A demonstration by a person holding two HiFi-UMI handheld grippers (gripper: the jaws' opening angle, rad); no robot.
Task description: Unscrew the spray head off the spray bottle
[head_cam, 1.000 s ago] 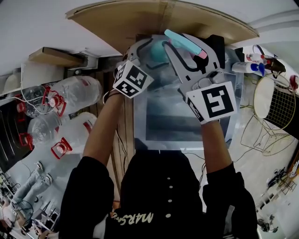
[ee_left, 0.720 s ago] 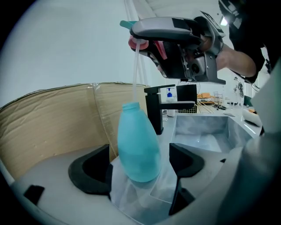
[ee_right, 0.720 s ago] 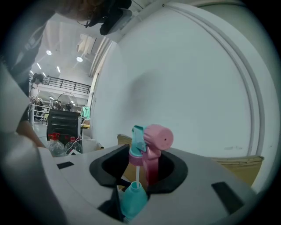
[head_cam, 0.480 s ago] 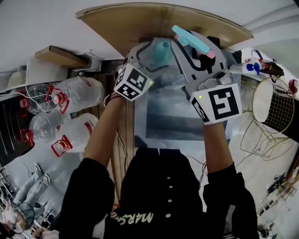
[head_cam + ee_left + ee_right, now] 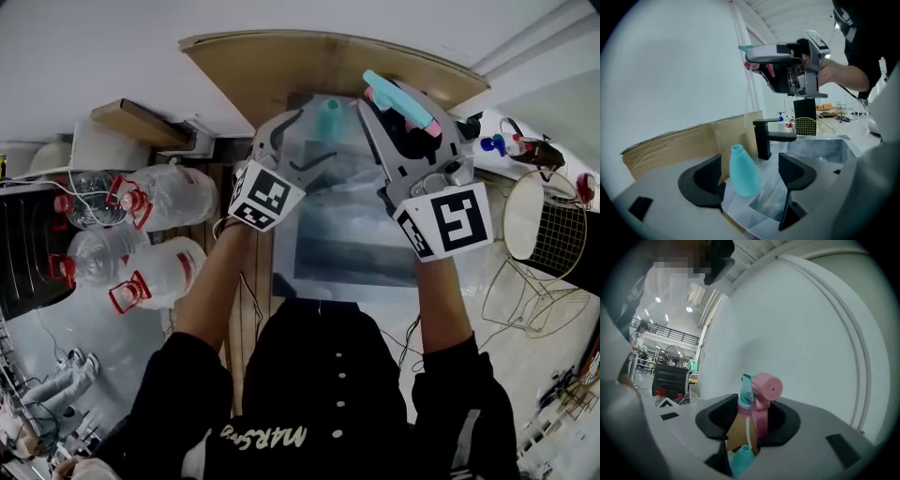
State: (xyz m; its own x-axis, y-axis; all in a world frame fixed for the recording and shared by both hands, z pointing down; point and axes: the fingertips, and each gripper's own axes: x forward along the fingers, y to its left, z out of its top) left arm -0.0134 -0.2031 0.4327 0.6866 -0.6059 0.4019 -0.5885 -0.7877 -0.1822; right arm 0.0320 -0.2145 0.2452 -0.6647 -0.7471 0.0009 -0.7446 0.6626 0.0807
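Note:
A teal bottle (image 5: 743,172) stands with its neck bare on the counter at the sink's corner, and looks small in the head view (image 5: 328,118). My left gripper (image 5: 750,161) is open around it, with a gap between the bottle and the right jaw. It reaches in from the left in the head view (image 5: 302,131). My right gripper (image 5: 747,420) is shut on the pink and teal spray head (image 5: 758,392), whose white tube hangs down over the bottle's neck (image 5: 742,456). In the head view the right gripper (image 5: 403,117) carries the spray head (image 5: 401,101) right of the bottle.
A black faucet (image 5: 765,135) stands behind the steel sink (image 5: 820,149). Brown cardboard (image 5: 319,66) lines the wall side. Large clear water jugs (image 5: 159,197) lie at the left. At the right are a gold wire basket (image 5: 542,220) and small spray bottles (image 5: 497,145).
Both grippers have risen. The right one has carried the spray head higher, away from the bottle. The bottle now sits lower and farther out between the left jaws.

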